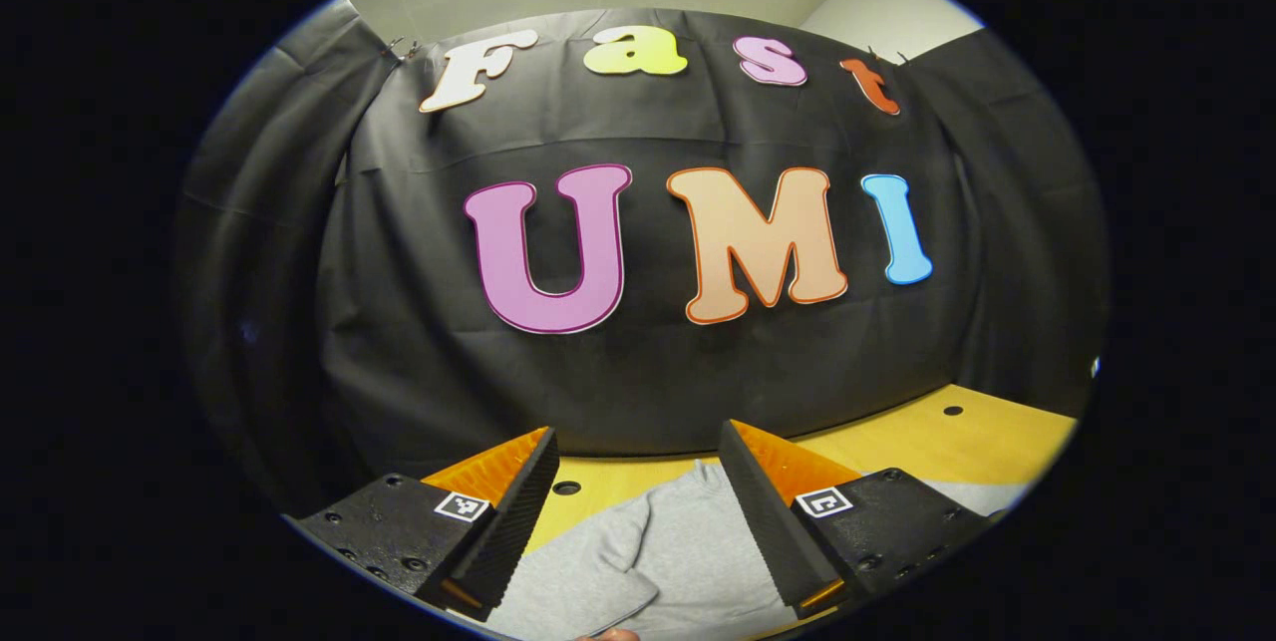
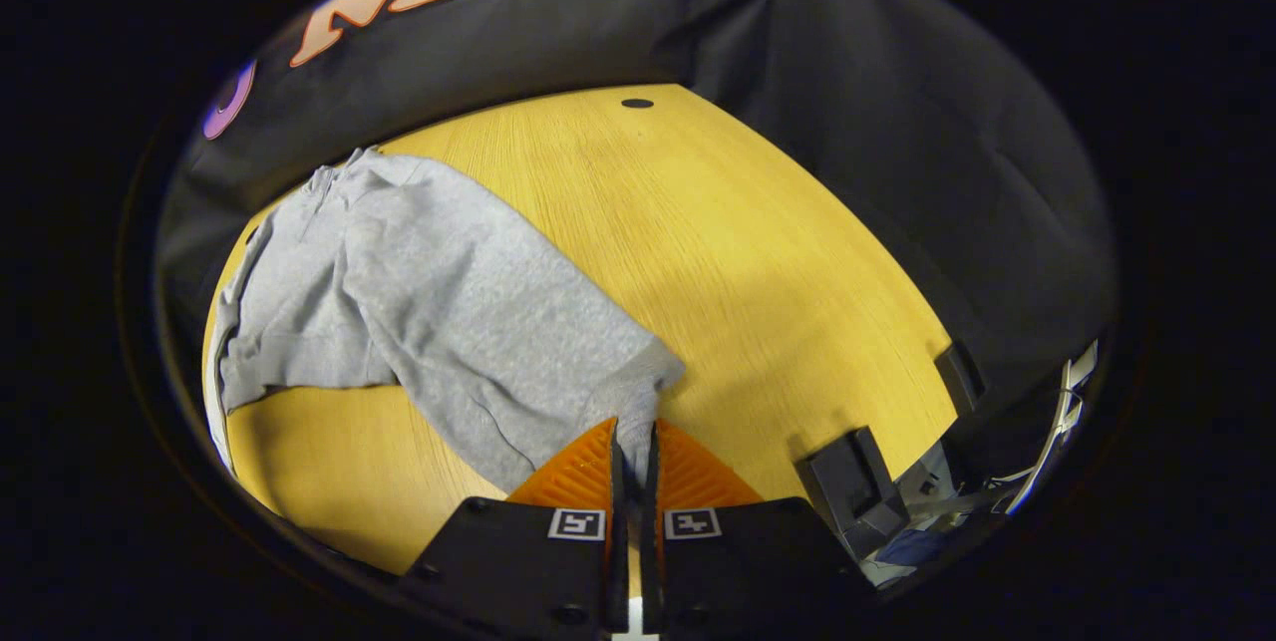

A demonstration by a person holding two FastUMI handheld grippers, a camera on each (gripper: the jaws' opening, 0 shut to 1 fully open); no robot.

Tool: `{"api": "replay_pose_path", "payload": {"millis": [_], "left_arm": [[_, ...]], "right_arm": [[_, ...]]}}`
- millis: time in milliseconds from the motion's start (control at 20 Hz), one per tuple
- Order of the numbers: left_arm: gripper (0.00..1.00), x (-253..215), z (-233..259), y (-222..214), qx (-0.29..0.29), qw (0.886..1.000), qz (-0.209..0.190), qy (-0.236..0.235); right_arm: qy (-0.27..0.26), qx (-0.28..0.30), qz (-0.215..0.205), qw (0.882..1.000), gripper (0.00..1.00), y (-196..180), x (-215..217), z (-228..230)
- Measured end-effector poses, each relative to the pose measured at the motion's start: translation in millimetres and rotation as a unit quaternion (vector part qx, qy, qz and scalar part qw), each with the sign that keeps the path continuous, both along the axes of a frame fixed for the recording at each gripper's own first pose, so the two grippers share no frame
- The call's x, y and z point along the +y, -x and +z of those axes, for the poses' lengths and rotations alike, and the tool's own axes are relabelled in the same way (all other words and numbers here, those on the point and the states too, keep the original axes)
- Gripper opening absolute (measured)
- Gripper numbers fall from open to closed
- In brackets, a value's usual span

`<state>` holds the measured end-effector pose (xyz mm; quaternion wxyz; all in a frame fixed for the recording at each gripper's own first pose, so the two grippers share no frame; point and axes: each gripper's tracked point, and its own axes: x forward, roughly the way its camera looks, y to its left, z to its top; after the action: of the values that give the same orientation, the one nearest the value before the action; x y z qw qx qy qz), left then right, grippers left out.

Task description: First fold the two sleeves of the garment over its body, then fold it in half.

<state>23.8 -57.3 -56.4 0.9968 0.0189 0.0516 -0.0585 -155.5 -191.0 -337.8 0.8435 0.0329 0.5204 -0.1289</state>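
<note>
A grey garment (image 2: 419,292) lies on a yellow wooden table (image 2: 758,252), spread toward the table's far left side near the black cloth wall (image 2: 897,123). The right claw (image 2: 635,447) is closed tight, both fingers pinching the cuff of one sleeve (image 2: 558,372) that stretches from the garment's body toward the table's near edge. In the left gripper view, the left claw (image 1: 638,491) stands wide open and holds nothing, hovering above the garment (image 1: 678,551), its fingers apart from the cloth.

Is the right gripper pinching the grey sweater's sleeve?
Yes, the right gripper has its fingers closed on the cuff of the grey sweater on the yellow table.
</note>
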Motion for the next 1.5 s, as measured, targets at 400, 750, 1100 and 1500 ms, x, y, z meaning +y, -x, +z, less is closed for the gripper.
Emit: {"api": "replay_pose_path", "payload": {"millis": [400, 750, 1100, 1500], "left_arm": [[0.95, 36, 1, 6, -0.002, 0.999, 0.038, -0.004], [0.98, 89, 2, 18, -0.001, 0.995, 0.093, -0.02], [0.96, 133, 1, 35, 0.003, 0.99, 0.14, -0.036], [0.95, 183, -2, 64, 0.016, 0.98, 0.195, -0.043]], "right_arm": [[-0.02, -0.077, 0.031, 0.996, 0.07, -83, 37, 44], [-0.057, -0.115, 0.064, 0.99, 0.07, -141, 94, 65], [-0.086, -0.133, 0.08, 0.984, 0.07, -189, 144, 72], [-0.112, -0.141, 0.108, 0.978, 0.08, -232, 197, 80]]}}
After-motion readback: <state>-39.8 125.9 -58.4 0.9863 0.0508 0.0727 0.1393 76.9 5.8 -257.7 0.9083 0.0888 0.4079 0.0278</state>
